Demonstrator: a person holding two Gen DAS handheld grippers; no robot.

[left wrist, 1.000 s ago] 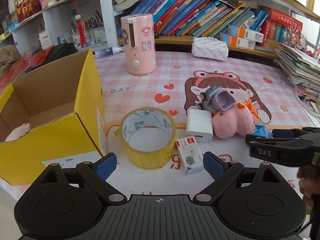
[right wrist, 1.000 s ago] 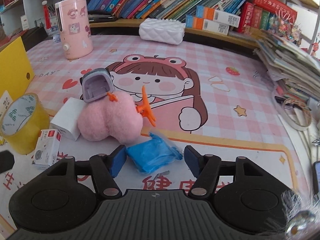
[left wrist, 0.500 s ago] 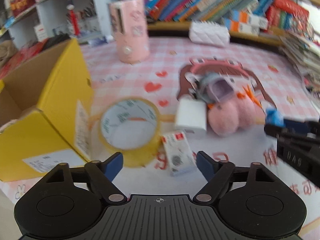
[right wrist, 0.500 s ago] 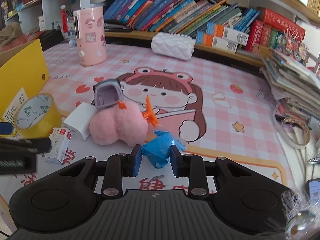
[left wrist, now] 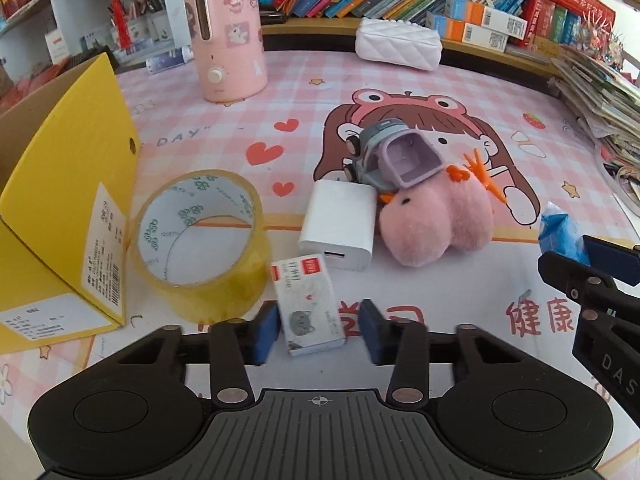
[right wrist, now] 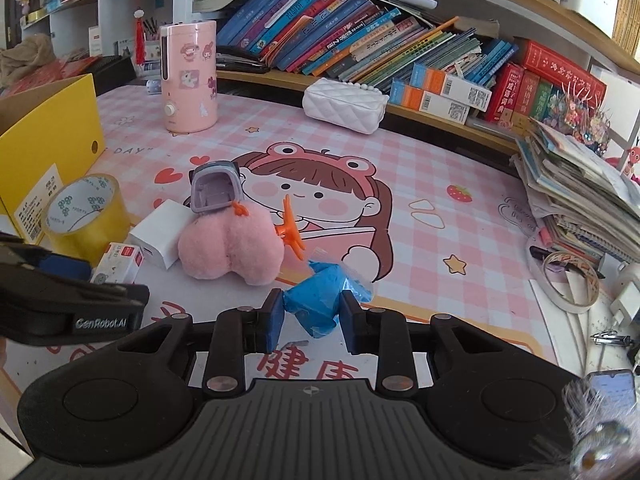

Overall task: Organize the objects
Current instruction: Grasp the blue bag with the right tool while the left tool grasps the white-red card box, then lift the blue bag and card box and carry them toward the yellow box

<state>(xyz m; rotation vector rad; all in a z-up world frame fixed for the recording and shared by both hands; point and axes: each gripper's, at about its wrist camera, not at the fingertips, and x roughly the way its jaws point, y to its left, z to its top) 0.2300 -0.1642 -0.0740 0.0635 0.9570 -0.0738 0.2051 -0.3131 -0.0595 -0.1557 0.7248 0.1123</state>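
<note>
Blue packet (right wrist: 318, 304) in right tongs (right wrist: 311, 322) (plush (right wrist: 230, 246) behind)

yellow box (left wrist: 68, 216): cut by left frame edge, inside unseen | right claw (left wrist: 592, 268): cut by right edge in left view | small carton (right wrist: 118, 262): partly hidden behind left claw (right wrist: 76, 292) | book spines (right wrist: 360, 40): titles too small to read

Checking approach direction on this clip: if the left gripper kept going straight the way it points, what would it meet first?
The small white card box, already lying between the open left gripper fingers. Beyond it sits the white charger block, probably next in line, though depth is hard to judge through the fisheye.
</note>
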